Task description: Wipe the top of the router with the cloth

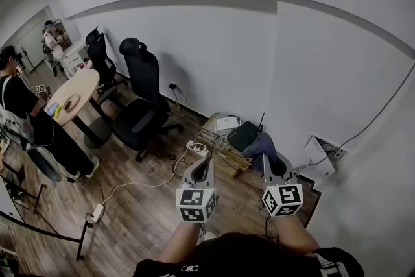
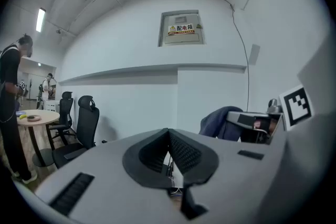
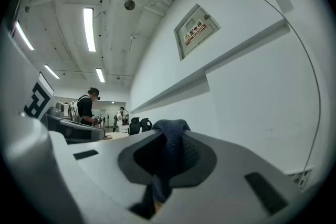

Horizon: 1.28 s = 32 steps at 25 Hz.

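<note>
In the head view the black router (image 1: 242,135) with a thin antenna lies on a low wire rack (image 1: 220,147) against the white wall. My right gripper (image 1: 266,158) is shut on a blue-grey cloth (image 1: 260,144), which hangs just right of the router and a little over its near corner. The right gripper view shows the cloth (image 3: 170,147) pinched between the jaws and draped over their tips. My left gripper (image 1: 208,161) is shut and holds nothing, hovering left of the router over the rack. From the left gripper view the cloth (image 2: 217,121) shows at the right.
A white power strip (image 1: 197,148) and cables lie on the wood floor by the rack. A white box (image 1: 321,156) stands by the wall at right. Two black office chairs (image 1: 140,97), a round table (image 1: 71,95) and a person (image 1: 26,117) are at left.
</note>
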Tool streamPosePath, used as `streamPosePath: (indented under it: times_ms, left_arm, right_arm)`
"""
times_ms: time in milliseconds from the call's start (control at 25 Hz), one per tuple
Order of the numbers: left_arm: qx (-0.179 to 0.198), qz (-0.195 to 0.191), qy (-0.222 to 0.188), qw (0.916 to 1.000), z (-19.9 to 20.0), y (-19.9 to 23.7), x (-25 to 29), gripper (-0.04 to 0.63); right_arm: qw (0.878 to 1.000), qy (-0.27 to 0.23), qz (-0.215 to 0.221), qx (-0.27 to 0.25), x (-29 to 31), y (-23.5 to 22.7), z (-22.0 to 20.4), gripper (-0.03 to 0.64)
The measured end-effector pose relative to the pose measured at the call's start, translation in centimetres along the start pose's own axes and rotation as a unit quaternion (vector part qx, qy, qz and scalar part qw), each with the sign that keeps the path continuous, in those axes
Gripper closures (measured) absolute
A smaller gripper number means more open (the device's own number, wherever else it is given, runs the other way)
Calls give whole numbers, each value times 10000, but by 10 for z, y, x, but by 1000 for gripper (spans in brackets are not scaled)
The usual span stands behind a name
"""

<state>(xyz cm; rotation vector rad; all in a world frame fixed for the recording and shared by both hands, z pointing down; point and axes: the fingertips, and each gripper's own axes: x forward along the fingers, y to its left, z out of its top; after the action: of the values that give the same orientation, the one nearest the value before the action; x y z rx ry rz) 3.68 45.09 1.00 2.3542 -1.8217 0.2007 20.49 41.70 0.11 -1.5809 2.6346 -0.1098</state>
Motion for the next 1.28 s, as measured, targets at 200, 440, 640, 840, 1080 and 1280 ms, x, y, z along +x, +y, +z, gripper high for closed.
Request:
streamPosePath:
  times_ms: [200, 440, 640, 840, 1080, 1280]
  left_arm:
    - [0, 6, 13, 10000, 0, 8, 5, 598]
    - [-9, -1, 9, 10000, 1, 15, 6, 598]
    - [-45, -11, 25, 10000, 0, 22, 8, 598]
    - [-133, -67, 83, 9999, -5, 30, 7, 598]
    - [-197, -99, 66, 9997, -14, 49, 2, 598]
    - [-271, -131, 84, 9995, -20, 76, -5, 598]
  right_arm:
    - [10000, -15, 57, -41, 9, 5, 0, 603]
    - [9999, 8, 113, -24, 15, 12, 0, 603]
    - [9999, -33, 59, 79, 21, 14, 2, 603]
    - [10000, 9, 42, 24, 25, 22, 0, 603]
    - [10000, 11, 19, -16, 31, 40, -5, 603]
    - [9999, 53, 51, -108, 42, 64, -9, 603]
